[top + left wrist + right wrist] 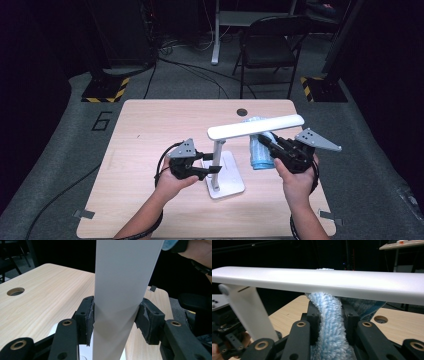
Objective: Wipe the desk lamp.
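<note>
A white desk lamp stands mid-table on a flat base [229, 182], with an upright post [217, 160] and a long horizontal head [256, 126]. My left gripper [212, 163] is shut on the post [117, 315], one pad on each side. My right gripper [267, 143] is shut on a fluffy light-blue cloth [261, 150], held just under and behind the lamp head [332, 281]. The cloth [330, 325] rises between the jaws and touches the underside of the head.
The wooden table [150, 130] has a round cable hole [242, 111] near its far edge. A black folding chair [270, 47] and stand bases with yellow-black tape [105, 90] are on the floor beyond.
</note>
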Available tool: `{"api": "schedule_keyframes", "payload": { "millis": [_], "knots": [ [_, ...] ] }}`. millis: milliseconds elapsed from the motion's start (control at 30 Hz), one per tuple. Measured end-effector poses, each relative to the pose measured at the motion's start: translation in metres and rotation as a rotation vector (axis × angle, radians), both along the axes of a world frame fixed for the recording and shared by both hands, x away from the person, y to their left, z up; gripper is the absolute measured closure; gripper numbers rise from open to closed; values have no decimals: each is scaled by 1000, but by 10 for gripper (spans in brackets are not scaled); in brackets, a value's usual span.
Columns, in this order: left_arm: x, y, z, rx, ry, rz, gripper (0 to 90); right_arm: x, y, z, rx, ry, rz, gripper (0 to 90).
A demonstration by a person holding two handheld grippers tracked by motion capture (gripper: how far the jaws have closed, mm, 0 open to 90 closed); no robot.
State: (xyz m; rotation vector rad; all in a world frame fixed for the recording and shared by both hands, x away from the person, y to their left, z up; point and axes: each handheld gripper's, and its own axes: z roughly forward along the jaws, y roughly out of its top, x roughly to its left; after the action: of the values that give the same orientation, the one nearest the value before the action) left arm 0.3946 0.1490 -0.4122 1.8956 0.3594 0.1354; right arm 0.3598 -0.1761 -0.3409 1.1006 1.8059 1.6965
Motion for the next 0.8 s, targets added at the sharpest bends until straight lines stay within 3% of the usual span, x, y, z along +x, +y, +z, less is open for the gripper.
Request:
{"api": "schedule_keyframes", "payload": {
  "millis": [167, 300, 500, 567, 667, 800],
  "knots": [
    [0, 0, 0, 1, 4, 1, 512, 5, -9, -2, 31, 26, -14, 730],
    [1, -1, 2, 6, 17, -3, 507, 4, -4, 0, -6, 14, -13, 728],
    [2, -3, 9, -9, 15, -7, 468, 5, 1, 1, -17, 28, 7, 727],
    [1, -5, 14, -14, -1, -3, 465, 4, 6, 3, -28, 22, 23, 727],
    [1, -9, 17, 26, -18, 8, 512, 2, 14, 6, -41, 13, 46, 728],
    [0, -11, 17, 30, -31, 13, 520, -3, 31, 10, -63, -12, 97, 728]
  ]
}}
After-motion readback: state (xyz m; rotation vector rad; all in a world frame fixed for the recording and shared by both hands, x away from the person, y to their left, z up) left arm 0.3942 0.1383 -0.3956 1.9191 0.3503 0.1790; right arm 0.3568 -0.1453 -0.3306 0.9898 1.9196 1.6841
